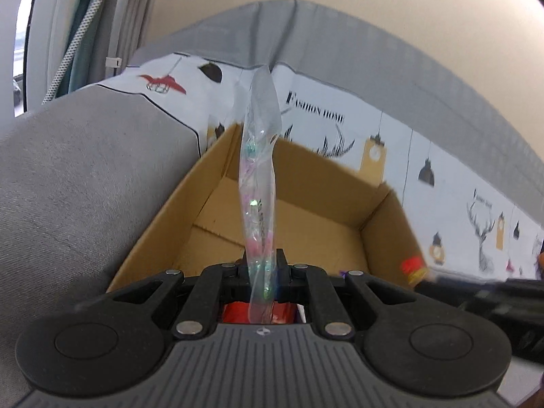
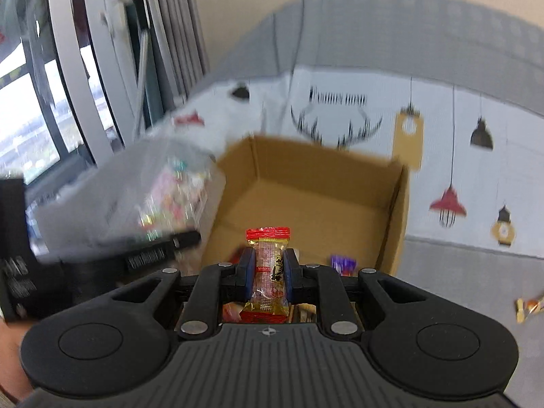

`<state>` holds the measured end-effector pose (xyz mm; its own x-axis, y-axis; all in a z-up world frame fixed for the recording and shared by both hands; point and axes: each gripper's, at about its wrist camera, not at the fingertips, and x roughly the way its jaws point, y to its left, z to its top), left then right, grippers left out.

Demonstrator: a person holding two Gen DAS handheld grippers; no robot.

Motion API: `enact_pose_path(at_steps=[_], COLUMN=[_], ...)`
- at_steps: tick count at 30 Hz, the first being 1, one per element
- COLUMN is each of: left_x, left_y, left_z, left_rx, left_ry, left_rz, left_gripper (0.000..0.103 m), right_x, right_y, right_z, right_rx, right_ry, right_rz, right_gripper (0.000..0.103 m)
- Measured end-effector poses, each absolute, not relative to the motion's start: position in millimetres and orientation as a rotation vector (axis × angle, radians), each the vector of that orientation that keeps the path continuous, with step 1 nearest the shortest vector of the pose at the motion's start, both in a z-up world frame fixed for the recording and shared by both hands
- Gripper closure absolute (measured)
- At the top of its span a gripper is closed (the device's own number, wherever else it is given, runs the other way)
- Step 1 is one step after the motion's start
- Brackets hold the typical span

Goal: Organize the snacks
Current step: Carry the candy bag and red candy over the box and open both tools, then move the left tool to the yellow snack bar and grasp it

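My left gripper (image 1: 261, 265) is shut on a clear plastic bag of pastel candies (image 1: 258, 170), held edge-on above the open cardboard box (image 1: 306, 217). The bag also shows, blurred, at the left of the right wrist view (image 2: 170, 190). My right gripper (image 2: 268, 265) is shut on a red and gold wrapped snack (image 2: 268, 272), held over the near edge of the same box (image 2: 306, 197). A purple wrapped snack (image 2: 343, 265) lies in the box's near right corner. The right gripper's snack shows as a red blur in the left wrist view (image 1: 413, 268).
The box sits on a grey sofa, against a grey cushion (image 1: 78, 183) on the left. A white printed cloth with deer and lamps (image 2: 459, 170) covers the sofa back. A small gold wrapped snack (image 2: 528, 307) lies on the seat at the right. A window (image 2: 30, 129) is far left.
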<state>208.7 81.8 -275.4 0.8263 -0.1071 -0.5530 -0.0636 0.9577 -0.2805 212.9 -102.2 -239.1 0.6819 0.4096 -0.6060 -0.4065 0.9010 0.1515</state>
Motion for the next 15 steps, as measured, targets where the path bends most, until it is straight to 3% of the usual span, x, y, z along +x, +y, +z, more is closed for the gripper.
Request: enact_pose_path(at_steps=[3,5,7,10,11,15], left_x=[216.1,221.6,215.0,200.3,197.5,182.3], left_y=[73.2,66.2,63.5,57.5,52.3,12.3], left_z=[-289.2,-297.6,-292.5,-270.1,-262.6,-235.3], left_rx=[-0.238,-0.207,-0.2,-0.146,-0.129,-0.071], left_ry=[0.674,0.737,0.744,0.669,0.653,0.593], left_rz=[-0.055,-0.091,-0.073,-0.086,-0.099,-0.182], left_gripper=[0.092,0.083,0.049,0.025,0.021,0.018], right_x=[219.3,223.4,220.2,217.3,216.9,215.1], right_y=[-95.8,-88.1,-87.0,-110.6,-123.4,-179.0], right_z=[-262.8,-275.8,-275.2,-263.4,-259.9,-250.0], right_rx=[0.016,0.0,-0.005,0.07,0.104,0.196], right_ry=[0.756,0.826,0.812,0.772,0.762,0.731], right_rz=[0.48,0.527,0.535,0.533,0.523,0.481], right_gripper=[0.085,0.084,0.067,0.042,0.035,0.035])
